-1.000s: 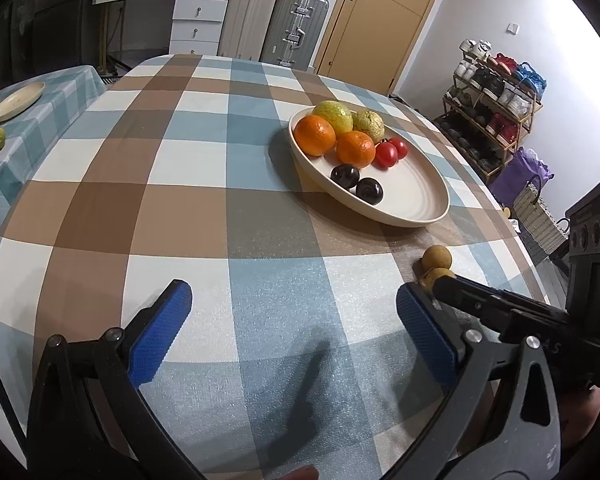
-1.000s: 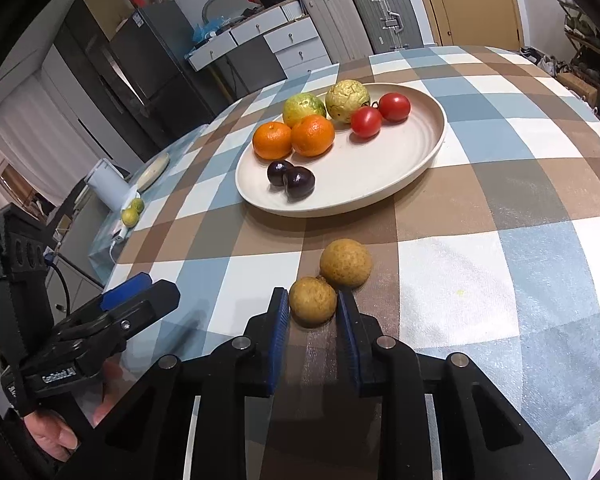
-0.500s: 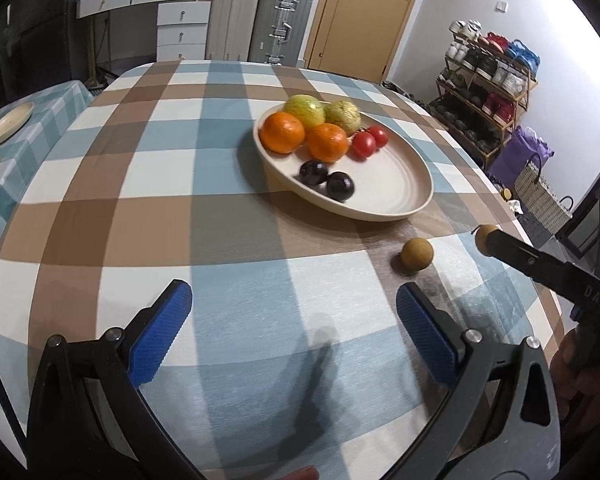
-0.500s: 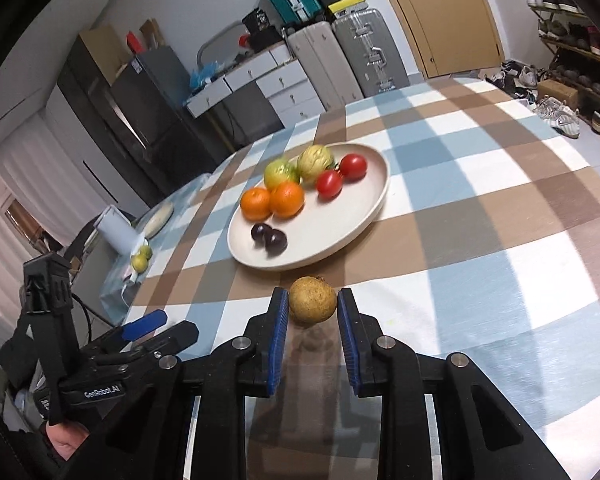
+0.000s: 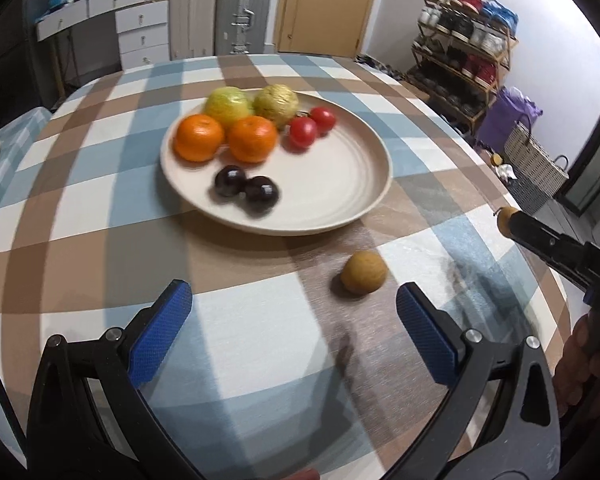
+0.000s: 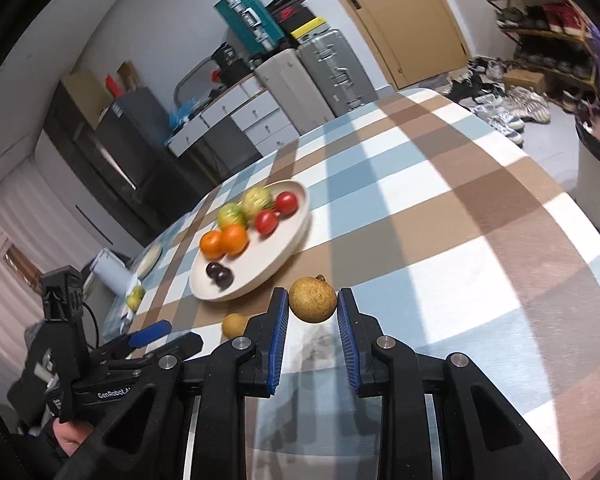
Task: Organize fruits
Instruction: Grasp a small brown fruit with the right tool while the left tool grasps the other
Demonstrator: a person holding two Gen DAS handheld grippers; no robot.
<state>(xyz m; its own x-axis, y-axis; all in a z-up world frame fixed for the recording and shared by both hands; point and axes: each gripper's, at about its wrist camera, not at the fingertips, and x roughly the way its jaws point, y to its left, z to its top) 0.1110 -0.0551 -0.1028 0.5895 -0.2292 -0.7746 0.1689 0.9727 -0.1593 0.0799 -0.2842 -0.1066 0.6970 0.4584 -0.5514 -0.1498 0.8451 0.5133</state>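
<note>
Right gripper [image 6: 313, 307] clamps one small round tan fruit [image 6: 313, 299] aloft, left gripper [image 5: 292, 312] gapes empty, second tan fruit [image 5: 363, 272] awaits beside the fruit-laden cream plate [image 5: 340, 184]

A round fruit [image 6: 312, 299] is sitting between the right gripper's fingers [image 6: 279, 322], clear of the tablecloth [image 6: 440, 208]. A second round fruit [image 5: 363, 272] is lying on the cloth just ahead of the left gripper's right finger [image 5: 424, 330]. The plate [image 5: 340, 184] is lying beyond both pairs of fingers, holding oranges [image 5: 199, 137], tomatoes [image 5: 302, 132] and plums [image 5: 246, 188].
</note>
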